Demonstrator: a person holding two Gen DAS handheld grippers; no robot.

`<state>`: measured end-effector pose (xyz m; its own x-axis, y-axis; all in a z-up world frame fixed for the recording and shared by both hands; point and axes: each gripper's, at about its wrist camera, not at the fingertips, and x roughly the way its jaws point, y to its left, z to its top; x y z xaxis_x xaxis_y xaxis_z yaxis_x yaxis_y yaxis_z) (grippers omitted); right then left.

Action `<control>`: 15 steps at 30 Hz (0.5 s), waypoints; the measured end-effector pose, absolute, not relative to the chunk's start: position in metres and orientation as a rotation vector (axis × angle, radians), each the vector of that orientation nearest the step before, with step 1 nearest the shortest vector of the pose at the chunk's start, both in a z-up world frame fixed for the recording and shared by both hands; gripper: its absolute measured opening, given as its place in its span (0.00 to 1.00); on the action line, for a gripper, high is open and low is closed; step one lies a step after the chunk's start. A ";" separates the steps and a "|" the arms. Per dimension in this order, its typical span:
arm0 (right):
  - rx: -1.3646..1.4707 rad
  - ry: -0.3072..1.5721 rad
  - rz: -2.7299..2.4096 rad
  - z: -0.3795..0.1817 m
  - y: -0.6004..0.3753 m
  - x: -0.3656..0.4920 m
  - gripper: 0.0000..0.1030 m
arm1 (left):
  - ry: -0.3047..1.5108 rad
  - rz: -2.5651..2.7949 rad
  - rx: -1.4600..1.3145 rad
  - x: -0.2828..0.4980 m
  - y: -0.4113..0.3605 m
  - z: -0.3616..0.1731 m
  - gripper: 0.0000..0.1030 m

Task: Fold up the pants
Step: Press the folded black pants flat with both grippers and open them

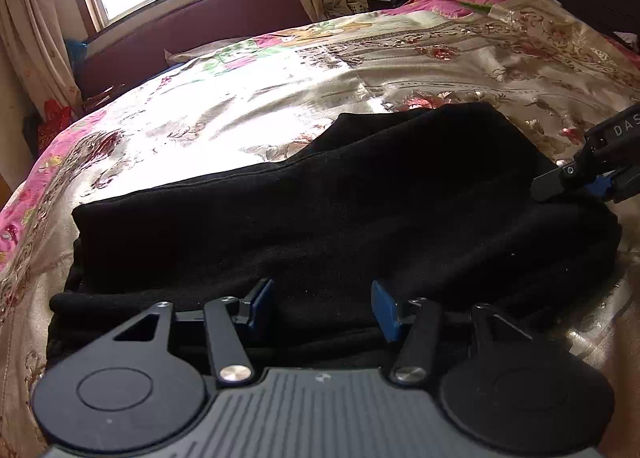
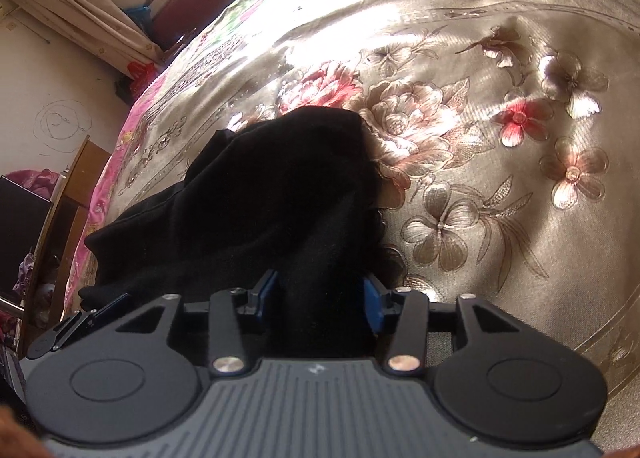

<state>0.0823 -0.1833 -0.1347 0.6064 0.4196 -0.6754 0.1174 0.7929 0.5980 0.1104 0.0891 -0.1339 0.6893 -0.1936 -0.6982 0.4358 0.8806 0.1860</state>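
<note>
Black pants (image 1: 320, 210) folded on bed (image 1: 240, 106), long axis crosswise before left gripper (image 1: 324, 304), jaws spread, empty at near edge; right gripper (image 2: 320, 296) jaws apart astride far-right end fabric.

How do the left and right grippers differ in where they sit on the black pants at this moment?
The left gripper sits at the near long edge of the folded black pants, fabric lying across the gap between its fingers; the right gripper is at one end, a raised ridge of fabric between its fingers. The left gripper faces the headboard; the right gripper comes in from the side. Both have parted blue-padded fingers, over the floral bedspread.
</note>
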 end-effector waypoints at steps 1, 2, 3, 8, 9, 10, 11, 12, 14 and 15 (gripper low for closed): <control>0.658 0.916 0.181 -0.135 -0.180 0.083 0.49 | 0.730 -0.369 0.347 0.112 0.090 -0.131 0.65; 0.660 0.914 0.182 -0.133 -0.177 0.084 0.48 | 0.734 -0.373 0.337 0.114 0.091 -0.129 0.65; 0.659 0.912 0.180 -0.129 -0.173 0.083 0.45 | 0.750 -0.372 0.321 0.117 0.093 -0.129 0.65; 0.616 0.910 0.155 -0.117 -0.162 0.080 0.30 | 0.770 -0.368 0.321 0.119 0.092 -0.128 0.66; 0.611 0.921 0.147 -0.119 -0.162 0.083 0.30 | 0.775 -0.358 0.311 0.119 0.091 -0.128 0.66; 0.597 0.931 0.143 -0.119 -0.160 0.085 0.30 | 0.779 -0.349 0.299 0.119 0.091 -0.129 0.66; 0.586 0.938 0.147 -0.120 -0.159 0.087 0.31 | 0.780 -0.342 0.291 0.119 0.091 -0.129 0.66; 0.581 0.947 0.158 -0.121 -0.159 0.088 0.33 | 0.781 -0.335 0.285 0.120 0.090 -0.129 0.66; 0.595 0.959 0.177 -0.126 -0.158 0.092 0.43 | 0.784 -0.325 0.276 0.120 0.090 -0.130 0.66; 0.598 0.957 0.179 -0.128 -0.157 0.094 0.46 | 0.783 -0.323 0.271 0.120 0.090 -0.130 0.66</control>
